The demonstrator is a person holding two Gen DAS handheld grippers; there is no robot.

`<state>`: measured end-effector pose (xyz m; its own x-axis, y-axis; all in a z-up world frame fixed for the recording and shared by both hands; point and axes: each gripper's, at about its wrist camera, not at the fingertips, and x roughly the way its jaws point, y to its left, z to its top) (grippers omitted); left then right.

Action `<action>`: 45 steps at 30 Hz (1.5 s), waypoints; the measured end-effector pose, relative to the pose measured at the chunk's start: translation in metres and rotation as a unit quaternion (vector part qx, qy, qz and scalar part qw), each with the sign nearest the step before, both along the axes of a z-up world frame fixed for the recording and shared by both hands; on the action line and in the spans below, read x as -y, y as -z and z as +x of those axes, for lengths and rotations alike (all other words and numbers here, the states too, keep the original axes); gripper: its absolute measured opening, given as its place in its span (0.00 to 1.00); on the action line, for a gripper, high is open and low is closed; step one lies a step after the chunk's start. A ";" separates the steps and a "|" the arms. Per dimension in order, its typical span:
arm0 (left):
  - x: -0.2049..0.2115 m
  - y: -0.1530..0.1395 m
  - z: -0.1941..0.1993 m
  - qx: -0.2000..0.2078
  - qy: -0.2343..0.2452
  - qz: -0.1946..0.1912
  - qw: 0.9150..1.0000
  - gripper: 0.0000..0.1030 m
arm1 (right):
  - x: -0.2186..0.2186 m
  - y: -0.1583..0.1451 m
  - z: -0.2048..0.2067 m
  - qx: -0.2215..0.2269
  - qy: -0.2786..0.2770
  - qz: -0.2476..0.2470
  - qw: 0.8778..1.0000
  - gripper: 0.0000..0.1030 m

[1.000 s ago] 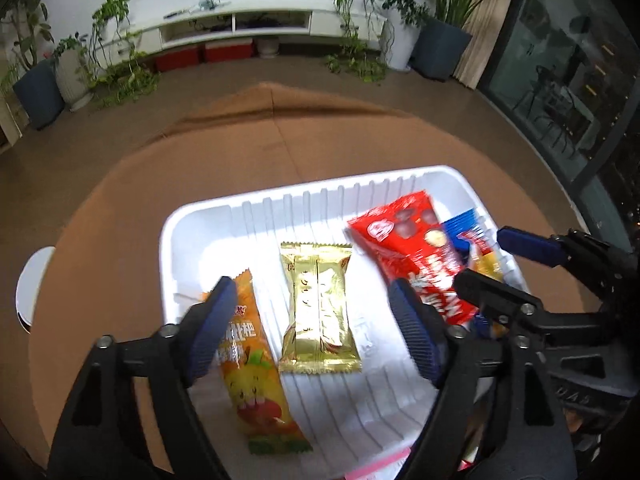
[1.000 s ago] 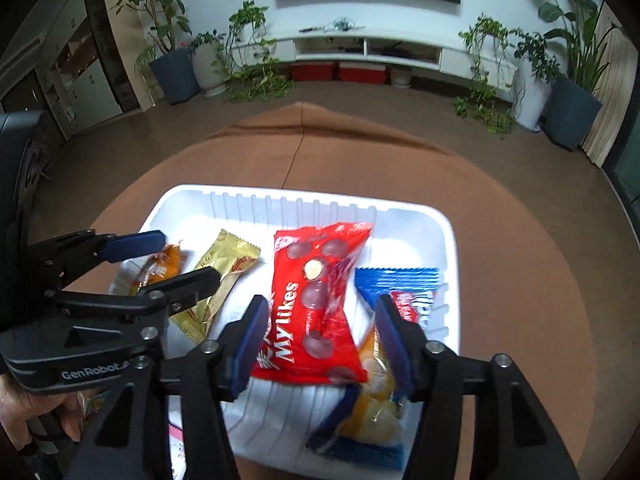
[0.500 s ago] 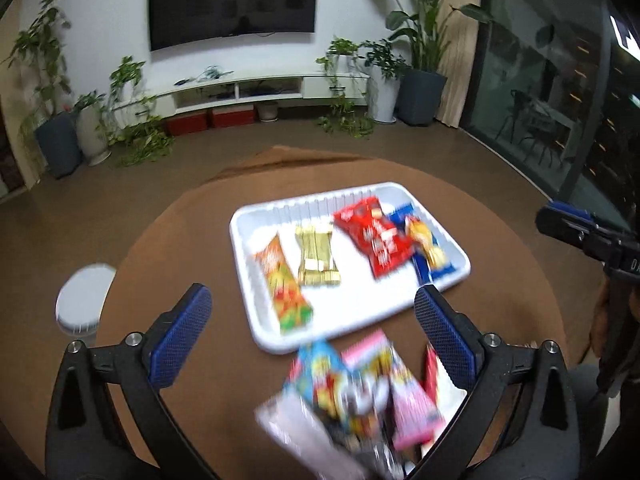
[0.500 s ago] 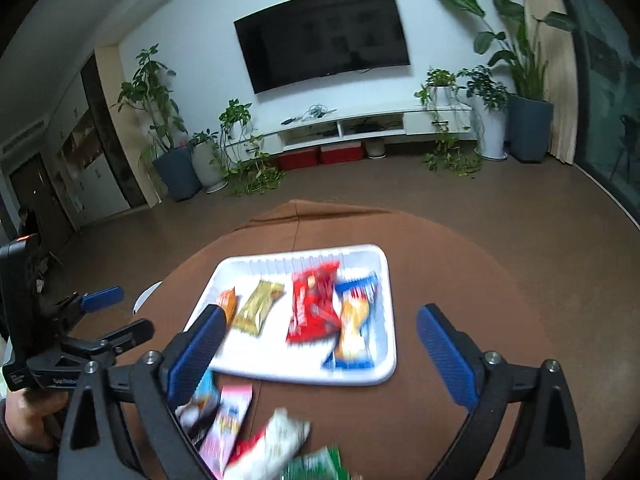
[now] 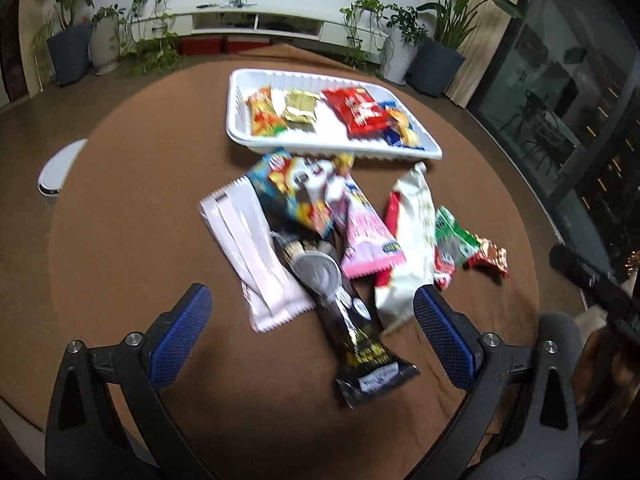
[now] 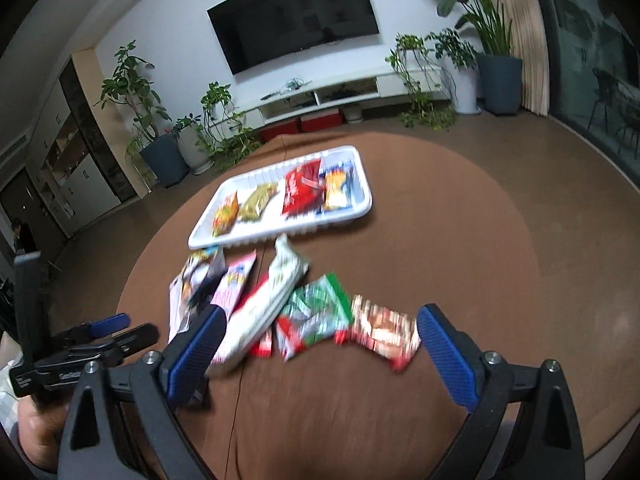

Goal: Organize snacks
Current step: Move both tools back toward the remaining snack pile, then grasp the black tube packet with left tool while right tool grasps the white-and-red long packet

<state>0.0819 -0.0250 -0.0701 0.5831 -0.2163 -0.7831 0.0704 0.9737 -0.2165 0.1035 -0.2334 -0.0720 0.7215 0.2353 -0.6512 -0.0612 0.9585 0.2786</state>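
A white tray [image 5: 332, 148] on the round brown table holds an orange pack [image 5: 262, 114], a gold pack [image 5: 300, 106], a red bag [image 5: 360, 110] and a blue-yellow pack [image 5: 400, 128]. Several loose snacks lie in front of it: a pale pink pack [image 5: 256, 256], a black pack [image 5: 348, 320], a white pack [image 5: 412, 232], a green pack [image 6: 316, 312] and a red-gold pack [image 6: 384, 332]. My left gripper [image 5: 312, 300] hovers wide above the black pack; its jaws are closing and touch nothing. My right gripper [image 6: 322, 316] stands open over the green and red-gold packs and holds nothing.
A white round object [image 5: 60, 164] sits at the table's left edge. Potted plants and a low TV console [image 6: 320, 96] stand far behind. A hand [image 6: 36, 428] holds the left gripper at the right view's lower left. Bare cloth lies right of the tray.
Both grippers pulled back from over the tray to the near side of the table. Their jaws widened. The loose pile of snacks came into view.
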 end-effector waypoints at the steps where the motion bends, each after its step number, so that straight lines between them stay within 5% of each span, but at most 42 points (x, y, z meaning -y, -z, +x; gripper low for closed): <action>1: 0.003 0.001 -0.003 0.002 0.003 0.003 1.000 0.93 | -0.003 0.003 -0.005 -0.002 -0.005 -0.001 1.000 0.95; 7: 0.012 0.008 0.006 -0.018 0.010 0.017 1.000 0.54 | -0.008 0.011 -0.016 -0.010 -0.018 -0.005 1.000 0.86; 26: 0.033 0.034 0.041 -0.062 0.038 0.048 0.996 0.43 | -0.012 0.013 -0.025 -0.006 -0.032 -0.011 0.999 0.82; 33: 0.034 0.038 0.047 -0.061 0.061 0.048 0.995 0.27 | -0.019 0.018 -0.022 -0.013 -0.041 -0.012 0.999 0.82; 45: 0.015 0.032 0.025 -0.048 0.070 0.011 0.996 0.21 | -0.030 0.024 -0.006 -0.035 -0.058 0.005 0.998 0.80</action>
